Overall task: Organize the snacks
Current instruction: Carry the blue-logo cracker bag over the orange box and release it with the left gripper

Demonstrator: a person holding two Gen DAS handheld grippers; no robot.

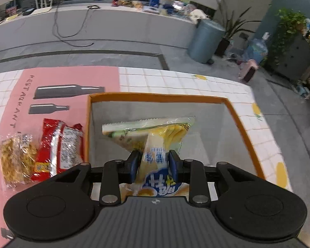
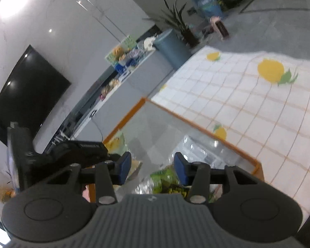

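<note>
My left gripper (image 1: 154, 157) is shut on a yellow snack bag with blue lettering (image 1: 155, 165), held upright over the grey box with an orange rim (image 1: 155, 97). Inside the box a yellow-green packet (image 1: 146, 128) leans against the far wall. Left of the box, a red packet (image 1: 60, 144) and a clear bag of noodle snack (image 1: 16, 159) lie on the pink mat (image 1: 51, 78). My right gripper (image 2: 153, 165) stands open above the same box (image 2: 196, 124), nothing pressed between its blue pads. Below it lie a green packet (image 2: 163, 177) and a clear wrapper (image 2: 200, 150).
The box stands on a white checked tablecloth with lemon prints (image 2: 237, 103). The table's edge runs just beyond the box, and grey floor with a blue bin (image 1: 206, 39) and potted plants lies past it. The other tool's black housing (image 2: 72, 150) hangs at the box's left.
</note>
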